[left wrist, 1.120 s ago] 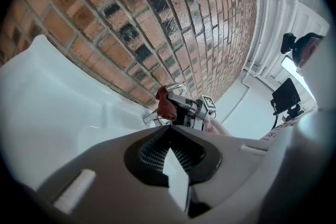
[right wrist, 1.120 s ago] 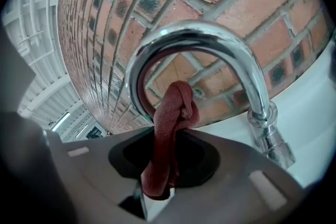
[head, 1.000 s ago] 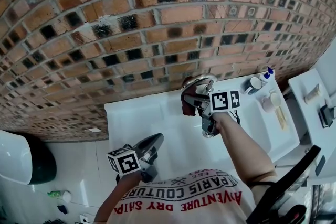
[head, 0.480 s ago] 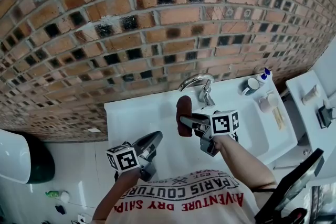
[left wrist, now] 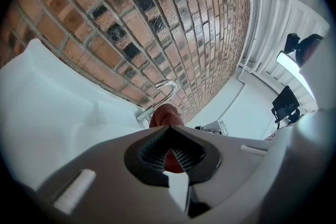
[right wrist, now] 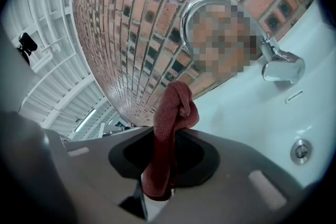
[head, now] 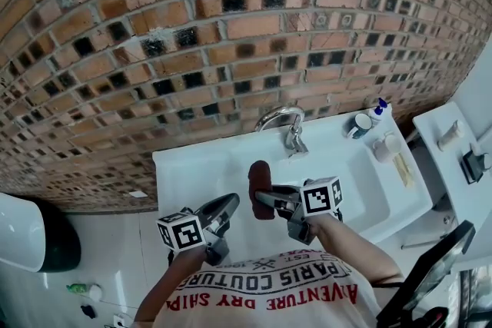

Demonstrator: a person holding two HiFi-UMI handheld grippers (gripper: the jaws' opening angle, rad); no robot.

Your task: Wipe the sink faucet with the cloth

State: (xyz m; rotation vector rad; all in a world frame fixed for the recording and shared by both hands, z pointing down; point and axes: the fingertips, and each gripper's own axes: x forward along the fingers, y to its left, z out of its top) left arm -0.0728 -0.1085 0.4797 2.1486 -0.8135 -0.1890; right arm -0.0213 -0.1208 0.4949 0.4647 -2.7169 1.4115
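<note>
A chrome faucet [head: 285, 124] rises from the back rim of the white sink [head: 200, 165], under the brick wall. My right gripper [head: 265, 198] is shut on a dark red cloth [head: 259, 189], held over the basin's near left part, well clear of the faucet. In the right gripper view the cloth [right wrist: 173, 113] hangs bunched from the shut jaws of that gripper [right wrist: 160, 191], with the faucet's spout [right wrist: 186, 21] and handle [right wrist: 282, 64] beyond. My left gripper [head: 224, 209] is shut and empty at the sink's front left. In the left gripper view its tips [left wrist: 170, 165] point at the cloth [left wrist: 165, 115] and the faucet [left wrist: 165, 93].
A cup [head: 357, 124] and a pump bottle [head: 377, 110] stand on the sink's right rim, with small items [head: 388, 147] beside them. A white shelf [head: 453, 142] is further right. The drain [right wrist: 300, 150] shows in the basin. A dark bin [head: 54, 242] stands at the lower left.
My right gripper has carried the cloth off the faucet, down and to the left over the basin. The left gripper has hardly moved.
</note>
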